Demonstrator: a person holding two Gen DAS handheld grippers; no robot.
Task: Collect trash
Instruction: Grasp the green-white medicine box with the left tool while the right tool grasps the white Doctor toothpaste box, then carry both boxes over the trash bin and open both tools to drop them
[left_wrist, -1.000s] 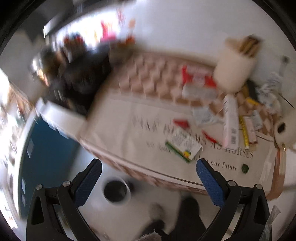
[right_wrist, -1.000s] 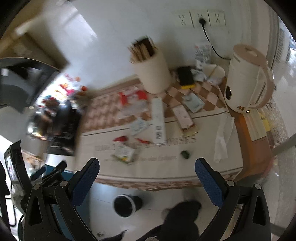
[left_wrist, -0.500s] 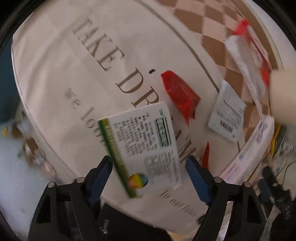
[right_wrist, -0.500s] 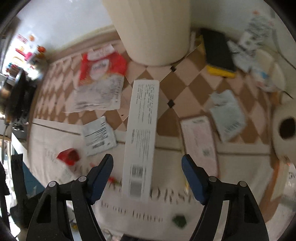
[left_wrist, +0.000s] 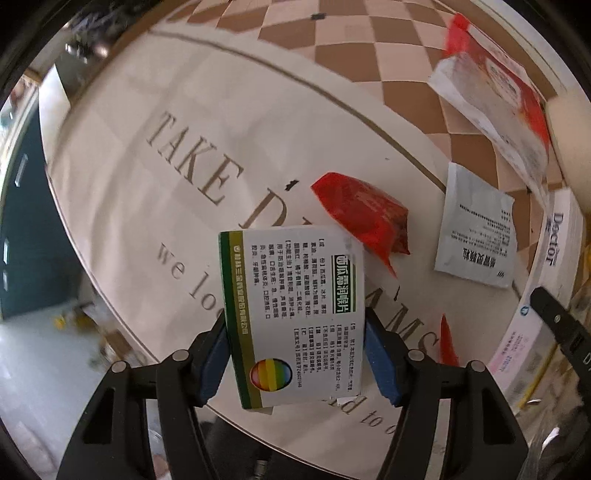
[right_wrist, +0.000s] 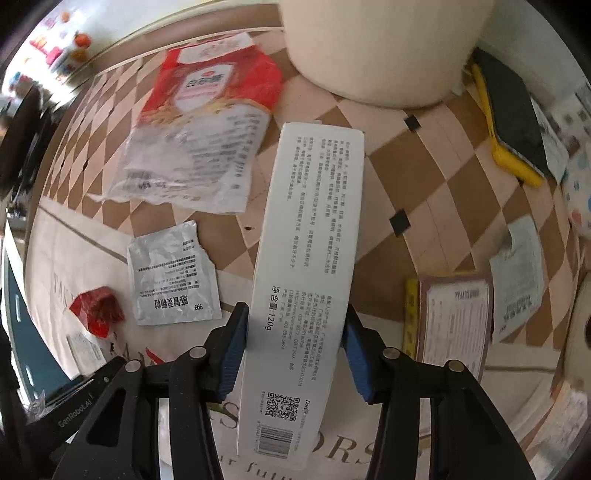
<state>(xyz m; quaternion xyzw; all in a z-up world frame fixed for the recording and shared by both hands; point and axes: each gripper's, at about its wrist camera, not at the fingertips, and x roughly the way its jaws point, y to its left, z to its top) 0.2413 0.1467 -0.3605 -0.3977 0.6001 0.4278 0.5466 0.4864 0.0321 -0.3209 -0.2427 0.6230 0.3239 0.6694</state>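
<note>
Checked tablecloth (right_wrist: 436, 192): L gripper (left_wrist: 295, 354) clamping med box (left_wrist: 291, 314), R gripper (right_wrist: 293, 345) clamping long carton (right_wrist: 306, 266).

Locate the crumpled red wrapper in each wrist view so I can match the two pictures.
Left wrist: red wrapper lies centre-right, just beyond the green-edged box.
Right wrist: red wrapper lies at lower left, near the tablecloth edge.
Shared landmark: the silver sachet lying next to it in both.
</note>
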